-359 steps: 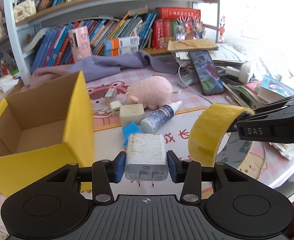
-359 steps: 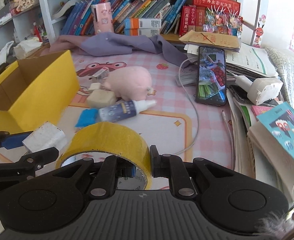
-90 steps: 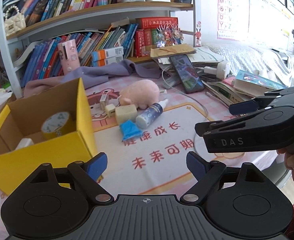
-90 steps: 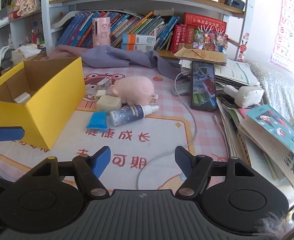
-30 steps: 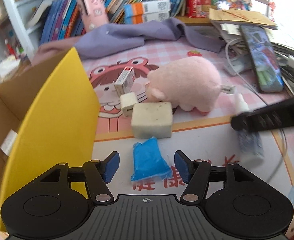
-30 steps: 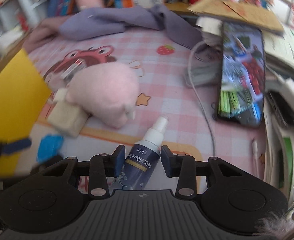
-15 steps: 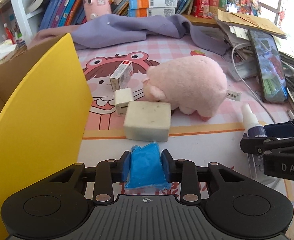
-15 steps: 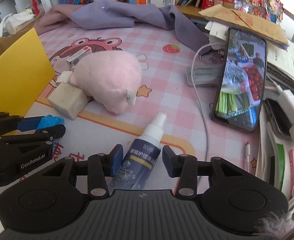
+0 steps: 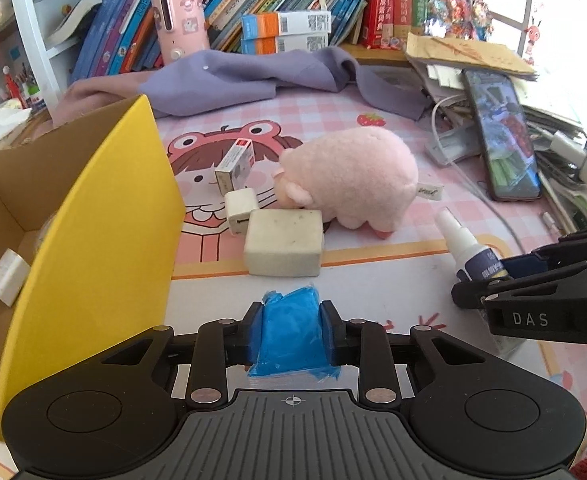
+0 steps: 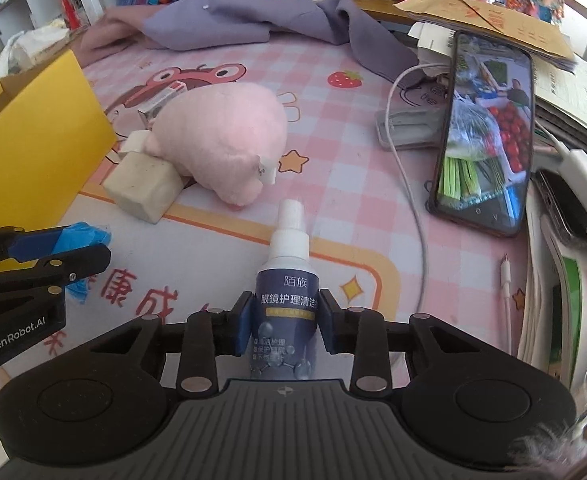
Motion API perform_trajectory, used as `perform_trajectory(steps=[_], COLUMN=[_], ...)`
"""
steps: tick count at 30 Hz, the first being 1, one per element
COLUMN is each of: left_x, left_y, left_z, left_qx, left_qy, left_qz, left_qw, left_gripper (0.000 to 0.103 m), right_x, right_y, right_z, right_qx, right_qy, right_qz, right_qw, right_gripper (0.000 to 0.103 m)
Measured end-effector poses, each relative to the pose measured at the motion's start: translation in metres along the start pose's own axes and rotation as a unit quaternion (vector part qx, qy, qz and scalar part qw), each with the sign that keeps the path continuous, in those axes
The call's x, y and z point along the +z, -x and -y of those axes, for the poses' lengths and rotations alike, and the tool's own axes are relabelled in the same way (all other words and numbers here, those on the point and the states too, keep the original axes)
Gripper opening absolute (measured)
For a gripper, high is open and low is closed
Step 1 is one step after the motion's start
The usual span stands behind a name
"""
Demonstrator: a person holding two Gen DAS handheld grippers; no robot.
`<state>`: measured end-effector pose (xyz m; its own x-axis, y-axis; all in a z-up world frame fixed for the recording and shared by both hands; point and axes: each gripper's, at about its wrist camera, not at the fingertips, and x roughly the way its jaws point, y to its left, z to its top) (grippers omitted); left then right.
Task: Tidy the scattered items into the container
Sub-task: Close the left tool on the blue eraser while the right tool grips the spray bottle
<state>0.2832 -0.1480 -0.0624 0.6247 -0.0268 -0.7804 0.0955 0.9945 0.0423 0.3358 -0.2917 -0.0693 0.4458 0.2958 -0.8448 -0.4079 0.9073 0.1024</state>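
Yellow box (image 9: 105,216) far left on the mat; left gripper (image 9: 291,330), marked GenRobot.AI, clamps blue packet (image 9: 291,332); right gripper (image 10: 283,322), marked DAS, jaws just closing, pinches spray bottle (image 10: 287,280), long axis pointing away, nozzle toward pink plush (image 10: 221,144).

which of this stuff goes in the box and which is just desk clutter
For the job:
- yellow box
- blue packet, in the left hand-held gripper
- spray bottle, in the right hand-held gripper
- pink plush
- beige block
- white cube
- small carton

Just lying about:
- phone
- purple cloth
- books
- white cable
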Motion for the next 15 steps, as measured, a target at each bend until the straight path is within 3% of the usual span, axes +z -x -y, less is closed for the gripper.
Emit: perform_trajectory(steps=[15], left_x=[-0.012], left_y=[0.059], left_z=[-0.003], left_qx=[-0.042], left_qy=[-0.015], left_qz=[0.060], left_qw=[0.9972], left_gripper=[0.026], right_x=[-0.018], right_y=[0.065], right_z=[-0.029], right_qx=[0.008], right_qy=[0.008], right_qz=[0.079], right_qw=[0.997], right_gripper=[0.031])
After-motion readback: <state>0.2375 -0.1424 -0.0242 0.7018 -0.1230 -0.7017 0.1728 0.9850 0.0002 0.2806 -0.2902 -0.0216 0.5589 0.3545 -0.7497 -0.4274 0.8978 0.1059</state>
